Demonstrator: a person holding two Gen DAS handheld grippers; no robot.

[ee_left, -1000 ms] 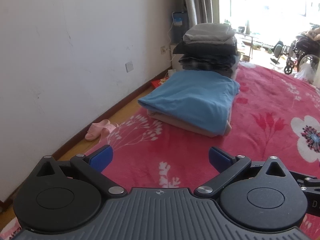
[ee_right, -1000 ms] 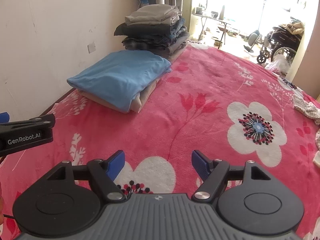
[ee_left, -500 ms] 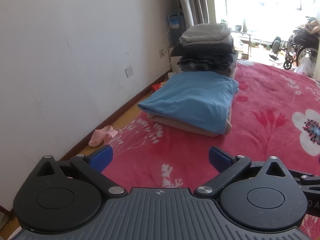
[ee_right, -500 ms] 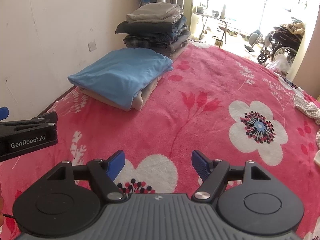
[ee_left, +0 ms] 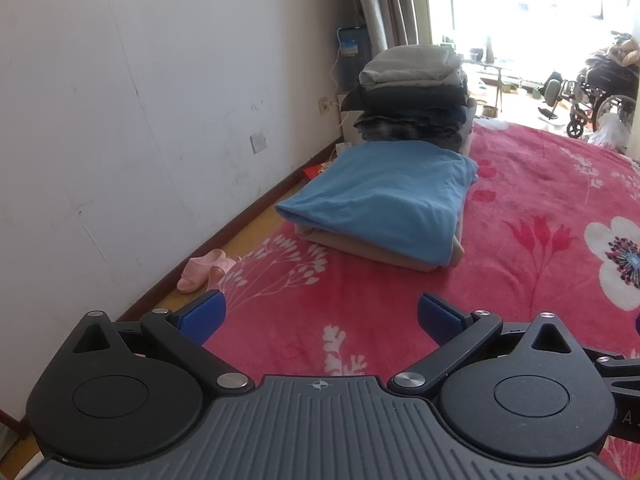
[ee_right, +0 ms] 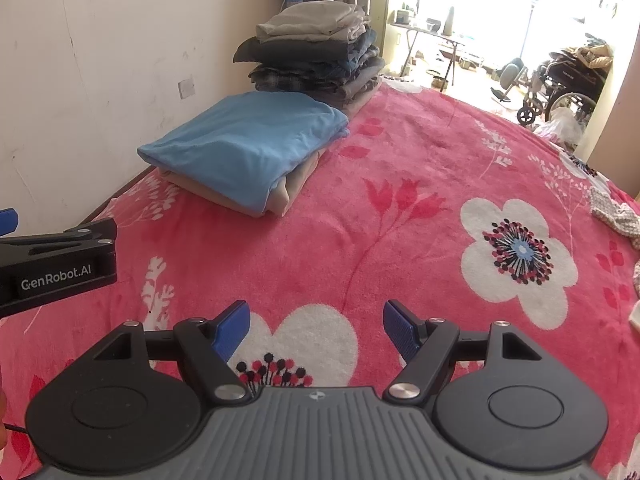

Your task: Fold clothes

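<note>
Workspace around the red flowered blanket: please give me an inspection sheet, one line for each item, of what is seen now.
Surface: red flowered blanket, mostly bare in the middle.
Job's things: folded blue garment lies on a folded beige one; behind them, a tall stack of folded clothes.
Clutter: patterned cloth at the blanket's right edge; pink slippers on the floor by the wall.
Grippers: left gripper and right gripper both open, holding nothing, above the blanket.
Cables: white cord down the wall to a socket.
Surroundings: white wall, curtains, wheelchair near the bright doorway.
</note>
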